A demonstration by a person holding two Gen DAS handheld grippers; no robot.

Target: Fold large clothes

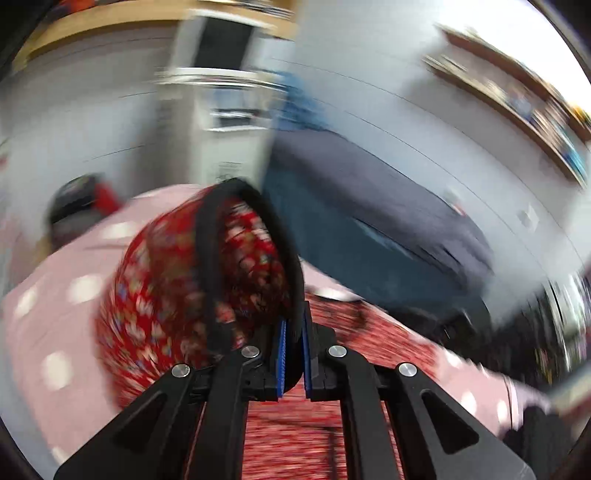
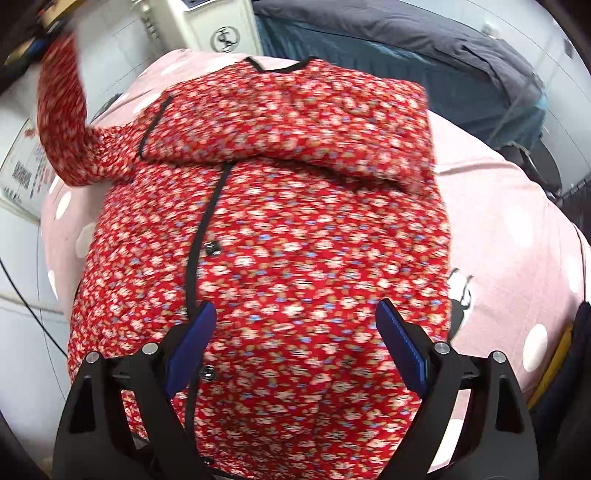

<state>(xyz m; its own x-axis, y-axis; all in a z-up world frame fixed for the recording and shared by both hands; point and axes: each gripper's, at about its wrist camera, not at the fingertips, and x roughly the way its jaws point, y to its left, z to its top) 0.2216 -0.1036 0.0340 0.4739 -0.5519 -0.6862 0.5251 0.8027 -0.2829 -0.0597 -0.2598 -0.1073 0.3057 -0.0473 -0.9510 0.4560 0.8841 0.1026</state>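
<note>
A red floral jacket [image 2: 295,236] with black trim lies front up on a pink polka-dot cover [image 2: 509,229]. Its right sleeve is folded across the chest. Its left sleeve [image 2: 62,122] is lifted up and off the bed at the far left. My left gripper [image 1: 294,325] is shut on the black-trimmed cuff of that sleeve [image 1: 207,280] and holds it raised; the view is blurred. My right gripper [image 2: 297,314] is open and empty, hovering just above the jacket's lower front, its blue pads [image 2: 400,341] on either side of the button placket.
A dark grey and teal bedding pile [image 2: 424,48] lies beyond the pink cover. A white appliance [image 2: 218,26] stands at the back. A wooden shelf [image 1: 517,103] runs along the wall. A cable hangs at the left [image 2: 22,295].
</note>
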